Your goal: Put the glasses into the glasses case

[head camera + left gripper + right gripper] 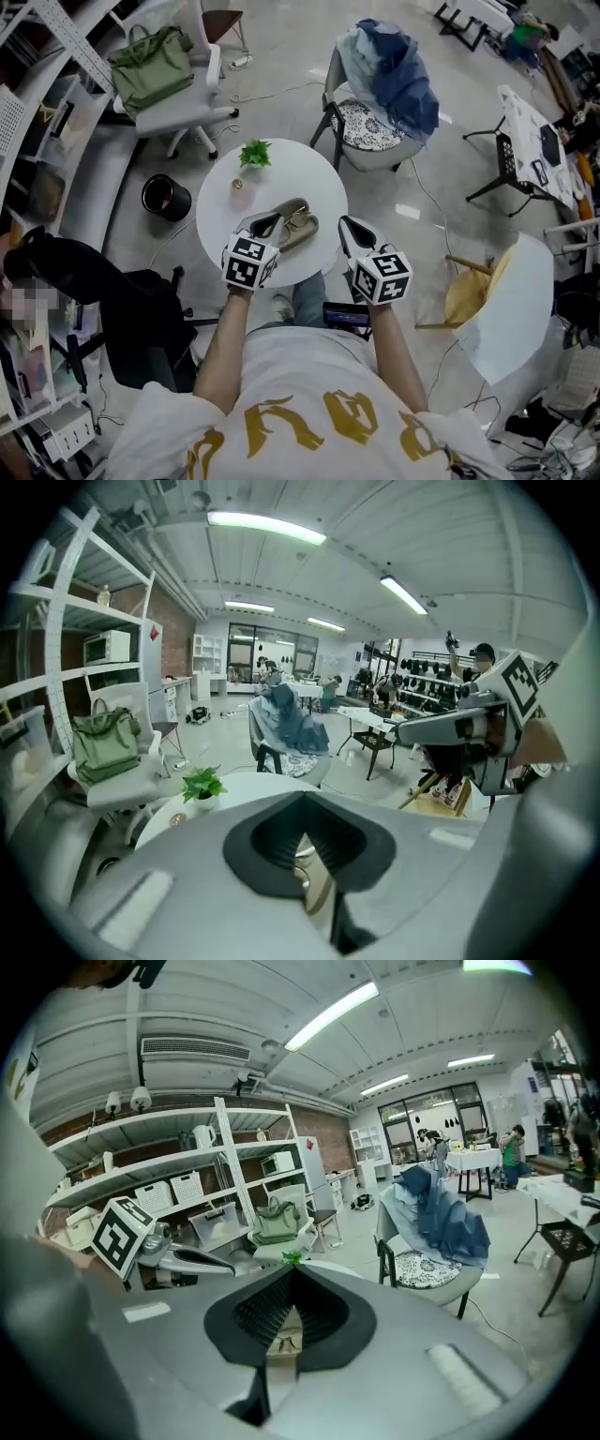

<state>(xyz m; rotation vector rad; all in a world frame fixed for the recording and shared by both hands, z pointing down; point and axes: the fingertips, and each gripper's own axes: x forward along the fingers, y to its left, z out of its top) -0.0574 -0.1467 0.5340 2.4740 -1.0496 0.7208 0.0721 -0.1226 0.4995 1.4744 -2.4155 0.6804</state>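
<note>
White round table (314,178) among office chairs (178,112).
Case (296,226) mid-table, plant (254,153) at far edge; left claw (269,223) and right claw (347,227) closed, empty, near edge.

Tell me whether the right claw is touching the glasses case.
Apart. The head view shows a strip of bare white table between the right claw and the glasses case.

A potted plant (255,153) stands on the round table (305,173). A green bag (150,67) fills one chair (187,114); blue clothes (401,80) drape another.
</note>
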